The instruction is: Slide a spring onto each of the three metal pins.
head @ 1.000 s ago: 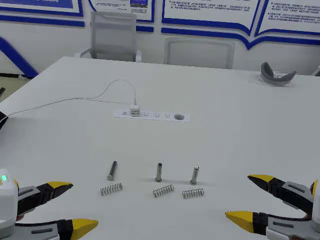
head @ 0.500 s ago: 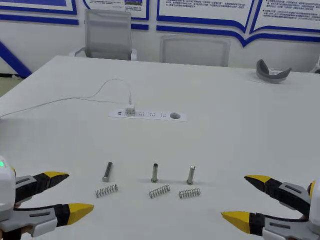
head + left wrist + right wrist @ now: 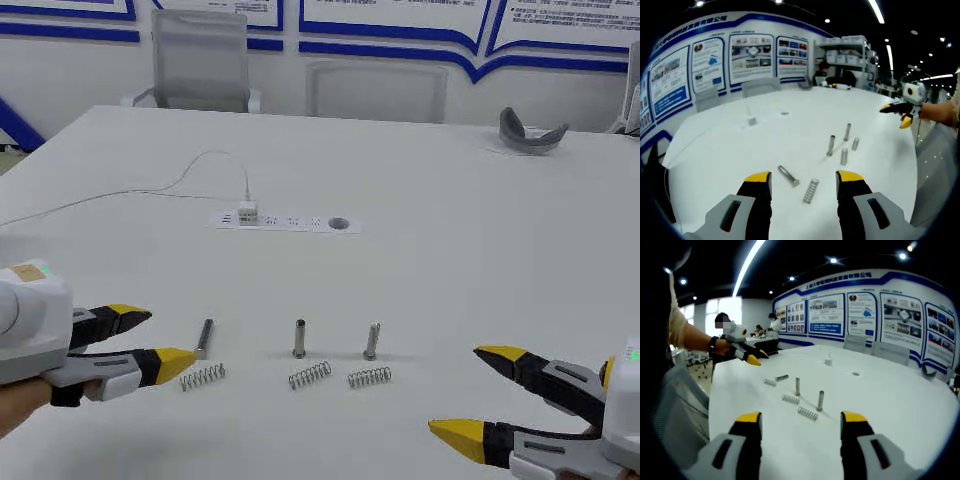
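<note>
Three metal pins sit in a row on the white table: the left pin lies flat, while the middle pin and right pin stand upright. In front of each lies a spring: left, middle, right. My left gripper is open, just left of the left pin and spring. In the left gripper view the lying pin and its spring rest between the jaws of that gripper. My right gripper is open and empty, right of the row and nearer me.
A white power strip with a plug and a cable lies mid-table beyond the pins. A grey curved object rests at the far right. Two chairs stand behind the table. Bare tabletop surrounds the row.
My left gripper has risen and come in toward the left pin and spring. The head camera has shifted; pins, springs and right gripper keep their places.
</note>
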A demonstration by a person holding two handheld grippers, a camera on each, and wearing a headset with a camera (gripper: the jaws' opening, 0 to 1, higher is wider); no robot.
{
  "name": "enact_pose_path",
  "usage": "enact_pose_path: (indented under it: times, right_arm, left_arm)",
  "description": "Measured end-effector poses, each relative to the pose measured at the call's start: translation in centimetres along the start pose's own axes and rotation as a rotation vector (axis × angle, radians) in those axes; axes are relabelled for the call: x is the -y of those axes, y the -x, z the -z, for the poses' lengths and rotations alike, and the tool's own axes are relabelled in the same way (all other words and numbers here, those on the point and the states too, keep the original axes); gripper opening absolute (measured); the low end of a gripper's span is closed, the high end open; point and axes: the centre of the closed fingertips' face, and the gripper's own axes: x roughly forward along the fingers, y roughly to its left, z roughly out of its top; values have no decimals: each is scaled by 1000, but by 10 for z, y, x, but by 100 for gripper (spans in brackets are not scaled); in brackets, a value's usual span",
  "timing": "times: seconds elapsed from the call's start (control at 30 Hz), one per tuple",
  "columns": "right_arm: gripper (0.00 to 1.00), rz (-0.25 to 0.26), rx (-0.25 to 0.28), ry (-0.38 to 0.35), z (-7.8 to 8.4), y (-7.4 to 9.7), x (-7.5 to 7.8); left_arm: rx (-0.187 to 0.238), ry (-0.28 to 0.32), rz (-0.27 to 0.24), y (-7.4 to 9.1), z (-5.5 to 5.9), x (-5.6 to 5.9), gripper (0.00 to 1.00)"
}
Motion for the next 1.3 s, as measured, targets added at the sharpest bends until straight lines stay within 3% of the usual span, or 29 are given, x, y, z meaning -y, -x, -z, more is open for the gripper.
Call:
enact_pose_path:
  times: [0.27,0.6,0.83,1.07,1.3]
  right_arm:
    - [64,6,11,17,-7,2,-9]
    - [64,11,25,35,-13,6,-17]
    - [64,10,17,27,-9,6,-20]
    - [63,11,19,14,-8,6,-19]
    - [63,12,12,2,-5,6,-18]
  left_arm:
    - [-56,3,-33,-29,-3,-15,49]
    - [-155,20,-79,-55,15,-29,47]
    - [-218,42,-115,-66,26,-37,42]
    - [-281,66,-144,-76,36,-40,34]
    - [-316,50,-135,-87,39,-35,26]
